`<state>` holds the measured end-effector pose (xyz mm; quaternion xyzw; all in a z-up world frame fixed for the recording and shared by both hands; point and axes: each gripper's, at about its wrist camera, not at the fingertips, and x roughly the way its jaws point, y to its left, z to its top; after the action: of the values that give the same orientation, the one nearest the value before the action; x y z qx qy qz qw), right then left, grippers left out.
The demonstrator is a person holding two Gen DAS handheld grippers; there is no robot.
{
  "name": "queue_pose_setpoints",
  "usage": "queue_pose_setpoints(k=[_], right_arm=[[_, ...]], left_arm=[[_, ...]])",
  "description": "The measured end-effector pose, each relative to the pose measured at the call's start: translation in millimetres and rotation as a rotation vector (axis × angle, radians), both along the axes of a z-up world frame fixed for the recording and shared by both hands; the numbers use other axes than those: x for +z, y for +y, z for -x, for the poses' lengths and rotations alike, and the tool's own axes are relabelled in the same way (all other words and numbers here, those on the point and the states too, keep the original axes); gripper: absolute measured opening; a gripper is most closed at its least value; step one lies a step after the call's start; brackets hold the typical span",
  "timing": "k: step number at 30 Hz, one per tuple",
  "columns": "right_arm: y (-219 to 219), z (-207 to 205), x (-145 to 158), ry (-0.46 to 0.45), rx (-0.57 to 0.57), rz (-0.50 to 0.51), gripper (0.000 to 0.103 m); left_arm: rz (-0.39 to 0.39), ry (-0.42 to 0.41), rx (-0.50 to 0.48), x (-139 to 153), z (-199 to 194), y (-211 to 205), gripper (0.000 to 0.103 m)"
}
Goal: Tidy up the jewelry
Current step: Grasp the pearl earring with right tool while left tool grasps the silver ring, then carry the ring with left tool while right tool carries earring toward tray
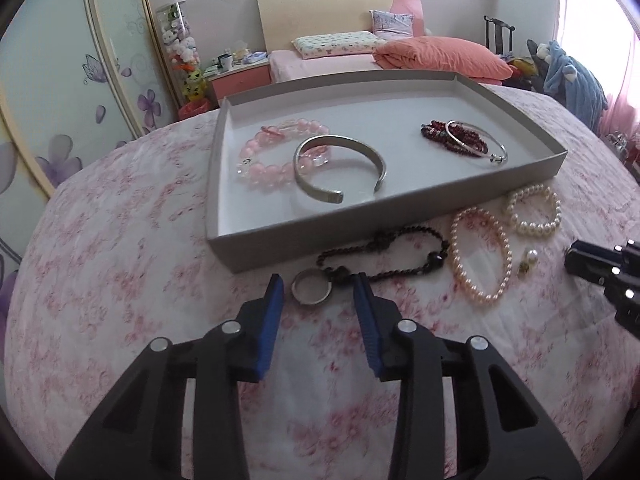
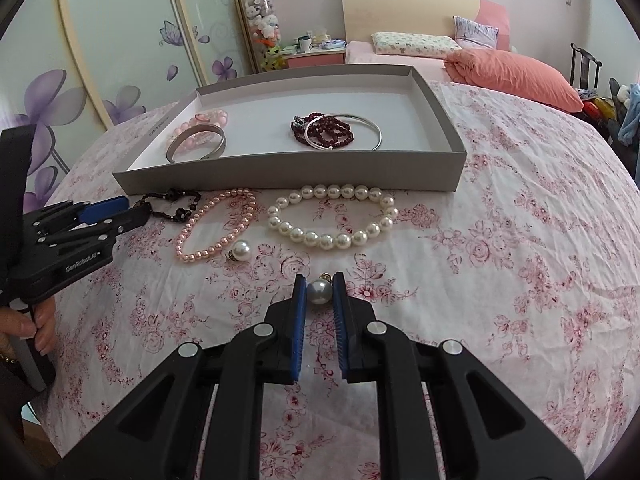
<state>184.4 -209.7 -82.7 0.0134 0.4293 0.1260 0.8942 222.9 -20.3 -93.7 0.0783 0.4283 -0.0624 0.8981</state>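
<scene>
Our right gripper clamped on a grey pearl earring, our left gripper spread apart beside the silver ring, grey tray just beyond

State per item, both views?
right gripper: shut on pearl earring
left gripper: open, over ring
tray: open, four bracelets inside
silver cuff: leaning on pink beads
white pearl bracelet: on cloth, outside tray
second earring: loose on cloth

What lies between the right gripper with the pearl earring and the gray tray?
In the right wrist view, the white pearl bracelet lies on the floral cloth between the right gripper, shut on a pearl earring, and the tray.
</scene>
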Motion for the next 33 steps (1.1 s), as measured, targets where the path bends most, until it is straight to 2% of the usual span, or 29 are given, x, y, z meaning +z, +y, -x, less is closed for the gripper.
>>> queue_pose_setpoints(k=[2,3,11,15,33], right_arm=[[0.1,0.1,0.0,0.0,0.0,0.0,0.014],[0.2,0.1,0.0,0.0,0.0,0.0,0.014],[2.5,0.5,0.3,-0.001,0.004,0.008,0.014],[4.1,0.5,0.0,-0.002,0.008,0.012,0.014],[4.3,-0.8,-0.8,-0.001,0.007,0.014,0.015]], left_arm=[[0.01,0.002,-0.001,0.0,-1.3,0.2,0.029],[0.012,0.003,0.002,0.0,-1.4,0.8,0.022],[0.013,0.004,0.027,1.2,13.2,16.5,0.022],[0.053,0.014,0.03,1.4,20.2,26.3,0.023],[0.057,0.016,0.029,0.0,19.5,27.1,0.023]])
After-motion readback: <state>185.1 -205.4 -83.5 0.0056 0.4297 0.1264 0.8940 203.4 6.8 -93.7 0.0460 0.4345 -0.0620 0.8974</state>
